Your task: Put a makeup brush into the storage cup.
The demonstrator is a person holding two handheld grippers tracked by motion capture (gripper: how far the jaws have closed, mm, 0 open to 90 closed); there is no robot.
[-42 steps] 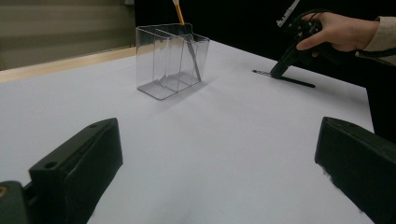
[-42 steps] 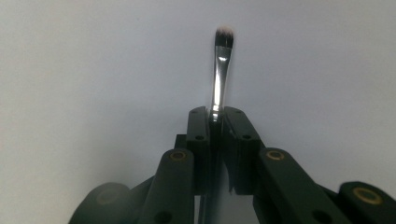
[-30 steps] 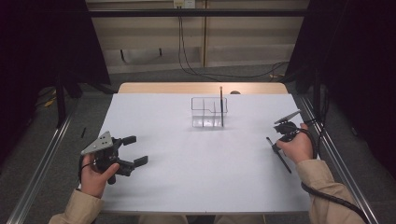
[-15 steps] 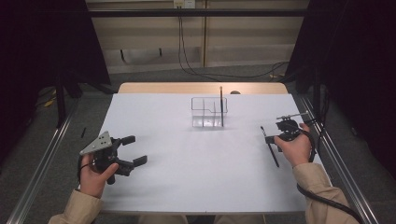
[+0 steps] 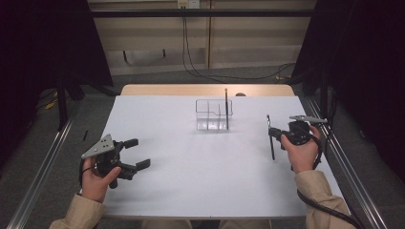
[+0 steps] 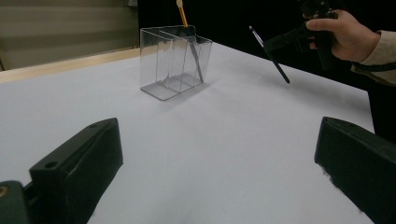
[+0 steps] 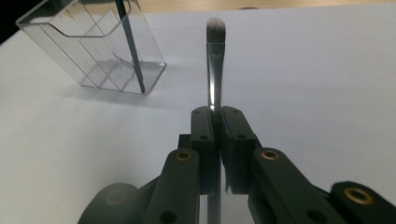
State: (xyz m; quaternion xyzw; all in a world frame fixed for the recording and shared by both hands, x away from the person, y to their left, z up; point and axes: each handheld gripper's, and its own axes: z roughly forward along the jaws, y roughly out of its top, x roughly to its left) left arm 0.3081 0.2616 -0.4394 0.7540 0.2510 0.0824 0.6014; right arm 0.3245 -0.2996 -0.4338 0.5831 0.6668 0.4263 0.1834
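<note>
1. My right gripper (image 5: pixel 273 132) sits at the right of the high view, a little above mid-height, with my hand wrapped around its body.
2. Its jaws are pressed together on a thin makeup brush (image 7: pixel 215 60); in the right gripper view the shaft runs up from between them to a soft grey tip near the top centre.
3. In the high view the brush (image 5: pixel 271 138) shows as a dark line just left of my right hand, its lower end dropping toward the white table (image 5: pixel 200 186).
4. The left gripper view catches the same brush (image 6: pixel 270 55) at the upper right, slanted, bristles uppermost, lifted off the table.
5. My left gripper (image 5: pixel 135 153) is at the lower left of the high view, jaws spread wide with nothing between them, low over the table.
6. A clear divided organizer (image 5: pixel 213 114) stands upper centre in the high view, well apart from both grippers.
7. One dark-handled brush (image 5: pixel 226 109) already stands in its right-hand compartment, leaning slightly.
</note>
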